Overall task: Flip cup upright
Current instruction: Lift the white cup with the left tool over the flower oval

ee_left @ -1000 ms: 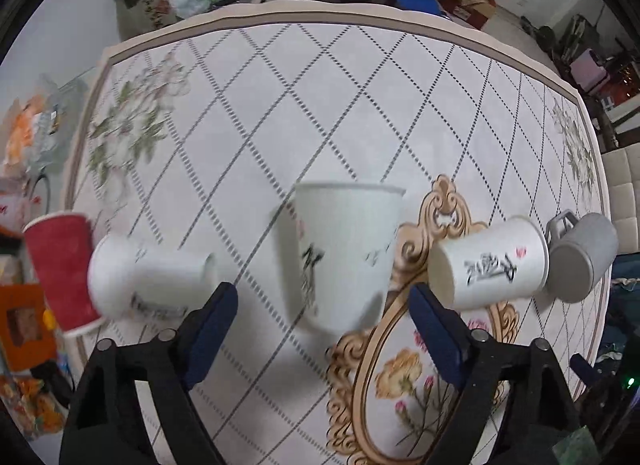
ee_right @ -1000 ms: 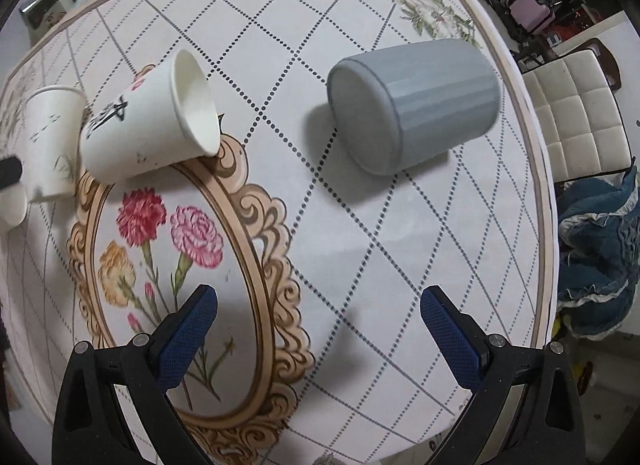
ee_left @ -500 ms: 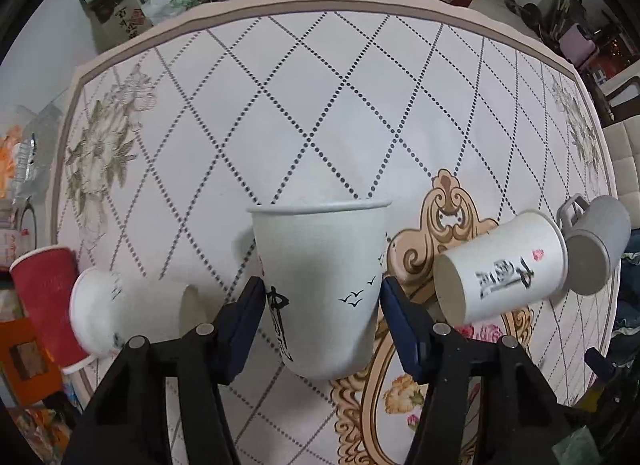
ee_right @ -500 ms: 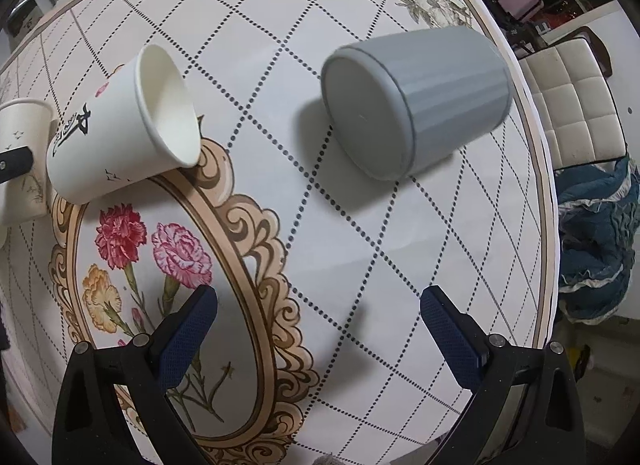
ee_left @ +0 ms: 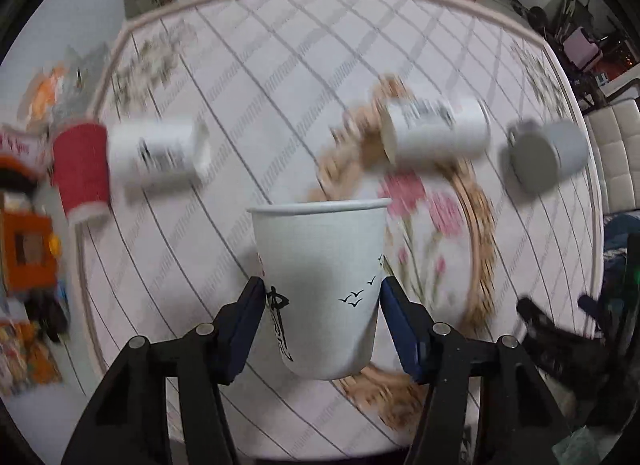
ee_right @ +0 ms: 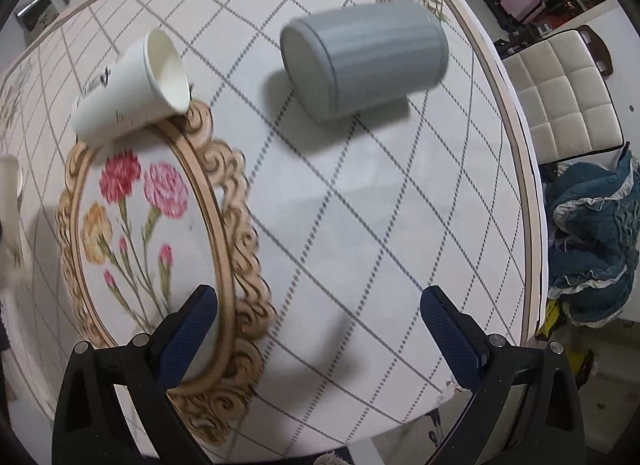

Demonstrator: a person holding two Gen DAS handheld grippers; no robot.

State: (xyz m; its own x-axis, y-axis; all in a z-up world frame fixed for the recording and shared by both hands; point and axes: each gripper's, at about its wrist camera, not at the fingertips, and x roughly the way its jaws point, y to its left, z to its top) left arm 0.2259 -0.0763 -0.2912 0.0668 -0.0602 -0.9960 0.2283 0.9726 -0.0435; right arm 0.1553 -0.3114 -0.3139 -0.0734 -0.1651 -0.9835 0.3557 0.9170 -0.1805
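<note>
Left wrist view close behind its fingers, facing across the table, right wrist view higher above the table's right edge, angled down, both sharing grey mug and tipped paper cup

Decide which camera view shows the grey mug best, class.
The right wrist view: the grey mug lies on its side, large and fairly sharp, base toward the camera. The left wrist view shows it small, blurred, near the table's edge.

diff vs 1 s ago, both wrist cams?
The left tongs, open around the white paper cup with bird print a second ago, have shut on it; it sits rim-up between them, and the blur suggests the hand is moving. The right tongs remain open and empty. The grey ribbed mug and the white paper cup lying by the floral medallion still lie on their sides.
</note>
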